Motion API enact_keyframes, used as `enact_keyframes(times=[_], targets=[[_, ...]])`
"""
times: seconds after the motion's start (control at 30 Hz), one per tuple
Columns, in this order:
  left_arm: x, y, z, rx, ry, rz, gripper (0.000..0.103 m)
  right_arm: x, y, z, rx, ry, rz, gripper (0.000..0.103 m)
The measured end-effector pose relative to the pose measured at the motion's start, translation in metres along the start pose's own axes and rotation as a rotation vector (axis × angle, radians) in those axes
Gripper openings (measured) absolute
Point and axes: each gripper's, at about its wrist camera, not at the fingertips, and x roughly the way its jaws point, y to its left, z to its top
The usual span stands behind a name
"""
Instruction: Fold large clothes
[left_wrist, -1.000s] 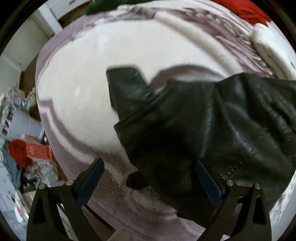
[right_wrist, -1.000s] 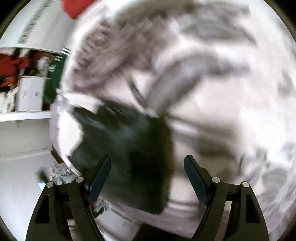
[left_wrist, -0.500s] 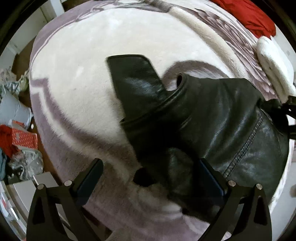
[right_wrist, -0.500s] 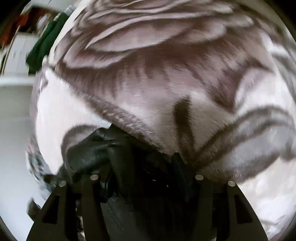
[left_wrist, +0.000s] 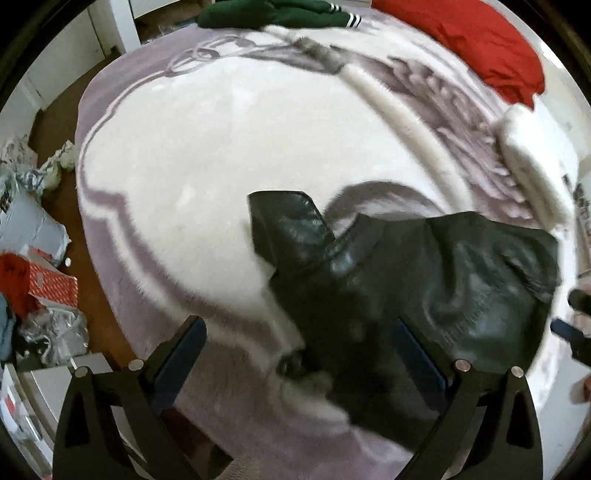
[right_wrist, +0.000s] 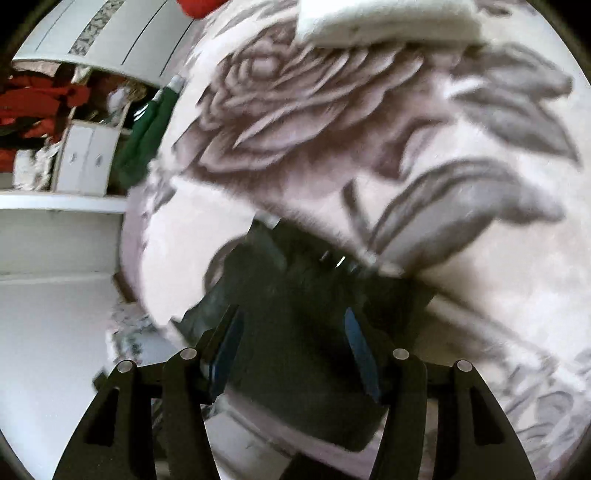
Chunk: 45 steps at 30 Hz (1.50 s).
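A black leather jacket lies bunched on a white and mauve flower-patterned blanket on a bed. One sleeve sticks out to its left. My left gripper is open and hovers over the jacket's near left edge. My right gripper is open and empty, with the jacket lying under and between its fingers. The right gripper's tip also shows at the right edge of the left wrist view.
A red garment and a dark green garment lie at the bed's far end. A folded white fleece sits at the right. Boxes and plastic wrap litter the floor at left. White cupboards stand beyond the bed.
My right gripper has opened, let go of the jacket and drawn back a little. The jacket has settled flatter on the blanket. My left gripper has pulled back and stays open.
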Motion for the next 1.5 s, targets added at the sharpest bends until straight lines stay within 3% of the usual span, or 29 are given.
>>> enact_keyframes(times=[0.07,0.17,0.33,0.4,0.47,0.53,0.7,0.77,0.87,1.07,1.1,1.17,1.2,1.27,1.37,1.5], targets=[[0.035,0.007,0.003,0.000,0.076,0.042,0.103,0.024,-0.004,0.001,0.012,0.039,0.004,0.059],[0.059,0.029,-0.002,-0.073,0.127,-0.038,0.103,0.052,-0.011,0.015,-0.005,0.039,-0.034,0.059],[0.035,0.038,-0.005,-0.062,0.114,-0.037,0.103,0.068,0.001,0.014,-0.048,0.070,-0.084,0.060],[0.016,0.046,-0.013,-0.086,0.103,-0.065,0.103,0.060,-0.001,0.009,-0.038,0.075,-0.065,0.060],[0.005,0.054,-0.025,-0.130,0.108,-0.123,0.103,0.045,-0.012,0.001,0.017,0.074,0.010,0.060],[0.008,0.057,-0.038,-0.183,0.145,-0.194,0.103,0.030,-0.030,-0.012,0.094,0.065,0.065,0.067],[0.045,0.046,-0.053,-0.301,0.256,-0.392,0.103,0.016,-0.096,-0.055,0.261,0.052,0.121,0.074],[0.060,0.039,-0.048,-0.321,0.243,-0.474,0.102,0.029,-0.123,-0.073,0.317,0.083,0.163,0.076],[0.073,0.028,-0.033,-0.325,0.196,-0.562,0.102,0.056,-0.148,-0.096,0.333,0.092,0.293,0.080],[0.082,0.025,-0.019,-0.348,0.125,-0.612,0.100,0.105,-0.159,-0.094,0.365,0.076,0.528,0.088],[0.080,0.026,-0.018,-0.355,0.104,-0.614,0.095,0.114,-0.155,-0.089,0.352,0.084,0.561,0.090],[0.077,0.023,-0.014,-0.359,0.069,-0.598,0.059,0.133,-0.145,-0.077,0.331,0.111,0.607,0.092],[0.078,0.019,-0.009,-0.364,0.057,-0.590,0.058,0.141,-0.139,-0.072,0.322,0.129,0.612,0.094],[0.076,0.020,-0.004,-0.388,0.029,-0.598,0.045,0.151,-0.130,-0.063,0.317,0.149,0.598,0.094],[0.070,0.020,0.001,-0.384,0.002,-0.593,0.033,0.154,-0.113,-0.056,0.310,0.127,0.554,0.093],[0.053,0.006,0.008,-0.331,-0.030,-0.594,0.025,0.147,-0.104,-0.062,0.343,0.105,0.520,0.070]])
